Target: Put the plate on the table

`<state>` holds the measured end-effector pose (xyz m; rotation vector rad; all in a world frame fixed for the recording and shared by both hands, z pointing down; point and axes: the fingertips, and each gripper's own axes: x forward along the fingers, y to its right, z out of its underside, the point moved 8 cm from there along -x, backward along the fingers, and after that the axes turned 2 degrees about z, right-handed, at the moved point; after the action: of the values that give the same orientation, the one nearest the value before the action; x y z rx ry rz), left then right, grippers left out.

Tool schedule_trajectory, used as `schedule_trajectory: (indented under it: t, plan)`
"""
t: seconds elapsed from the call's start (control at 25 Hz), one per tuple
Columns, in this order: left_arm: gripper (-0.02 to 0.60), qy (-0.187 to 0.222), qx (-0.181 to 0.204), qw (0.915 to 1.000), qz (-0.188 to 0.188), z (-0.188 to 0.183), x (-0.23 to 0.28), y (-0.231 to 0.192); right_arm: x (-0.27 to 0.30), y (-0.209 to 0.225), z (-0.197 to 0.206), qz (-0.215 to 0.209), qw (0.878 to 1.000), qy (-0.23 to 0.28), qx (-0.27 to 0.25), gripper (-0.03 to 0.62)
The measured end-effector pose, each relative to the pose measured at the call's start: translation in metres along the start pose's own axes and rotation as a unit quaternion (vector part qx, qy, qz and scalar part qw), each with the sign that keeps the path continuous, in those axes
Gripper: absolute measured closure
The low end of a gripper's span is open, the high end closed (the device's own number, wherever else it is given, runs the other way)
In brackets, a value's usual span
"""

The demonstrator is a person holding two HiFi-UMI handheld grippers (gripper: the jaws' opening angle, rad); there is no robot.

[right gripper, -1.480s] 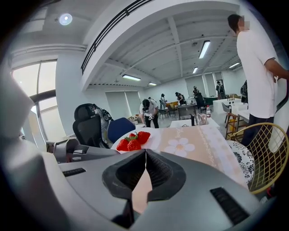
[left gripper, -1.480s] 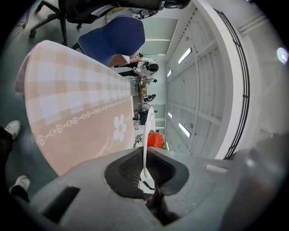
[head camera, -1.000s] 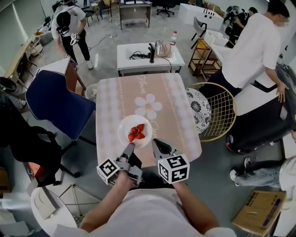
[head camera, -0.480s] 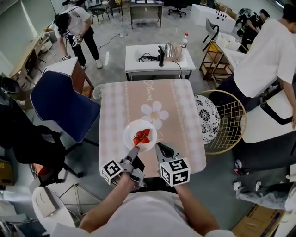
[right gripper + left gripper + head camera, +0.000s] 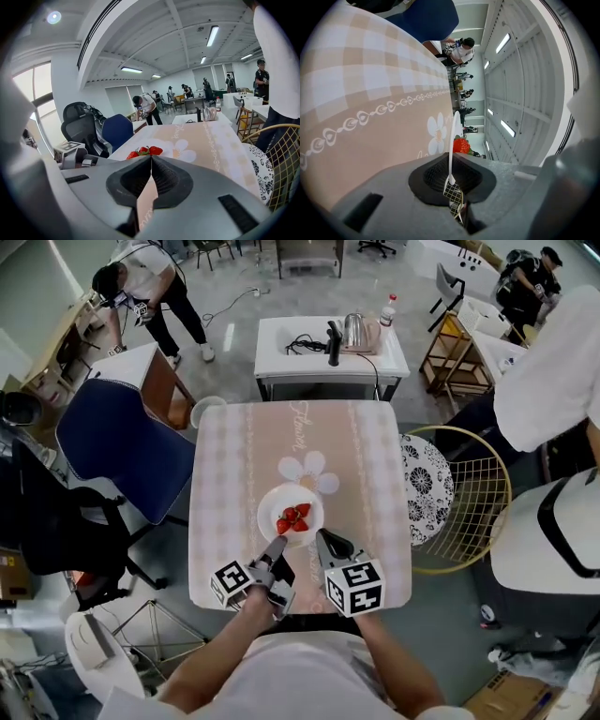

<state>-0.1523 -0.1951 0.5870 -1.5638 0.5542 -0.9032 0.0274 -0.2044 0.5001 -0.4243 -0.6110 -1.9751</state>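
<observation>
Left claw (image 5: 277,547) (image 5: 451,177) is clamped on the near rim of the white plate (image 5: 272,506) (image 5: 453,133), its jaws nearly together with the thin edge pinched between them. The plate reaches out straight ahead of this claw, over the front half of the table (image 5: 230,484) (image 5: 370,93) (image 5: 213,136); whether its base touches the cloth I cannot tell. A few red strawberries (image 5: 292,517) (image 5: 461,146) (image 5: 144,151) lie on the plate, a little beyond the claw's tips. Right claw (image 5: 323,538) (image 5: 150,161), just to the right of the left one, has its jaws together on nothing, its tips close by the plate's near right edge. Past the plate, further ahead of both claws, a white flower (image 5: 314,470) is printed on the checked pink cloth. Left of the left claw stands a blue chair (image 5: 122,460), and right of the right claw a gold wire chair (image 5: 473,493). Well ahead, beyond the table's far edge, a low white table (image 5: 328,362) carries a kettle (image 5: 354,332) and a bottle (image 5: 389,310).
</observation>
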Motion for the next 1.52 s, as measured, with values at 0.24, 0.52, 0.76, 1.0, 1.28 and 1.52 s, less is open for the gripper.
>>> schedule_trajectory:
  t: [0.24, 0.52, 0.76, 1.0, 1.28, 1.52]
  plan:
    - [0.566, -0.001, 0.005, 0.9997, -0.024, -0.004, 0.028, -0.011, 0.018, 0.023, 0.000, -0.012, 1.000, -0.019, -0.001, 0.589]
    - [0.565, 0.011, 0.001, 0.9981, -0.060, -0.011, 0.043, -0.025, 0.034, 0.032, 0.003, -0.028, 0.999, -0.041, 0.000, 0.589]
    - [0.563, 0.006, 0.016, 0.9966, -0.081, -0.012, 0.049, -0.029, 0.040, 0.036, 0.005, -0.037, 0.998, -0.051, 0.002, 0.589]
    - [0.561, 0.001, 0.025, 0.9949, -0.097, -0.013, 0.052, -0.033, 0.043, 0.039, 0.004, -0.039, 0.998, -0.052, 0.006, 0.589]
    - [0.557, -0.026, 0.098, 0.9852, -0.139, -0.015, 0.052, -0.024, 0.045, 0.034, 0.003, -0.045, 0.998, -0.051, 0.004, 0.589]
    - [0.518, -0.048, 0.121, 0.9776, -0.165, -0.015, 0.053, -0.022, 0.043, 0.032, 0.003, -0.042, 0.998, -0.049, 0.005, 0.589]
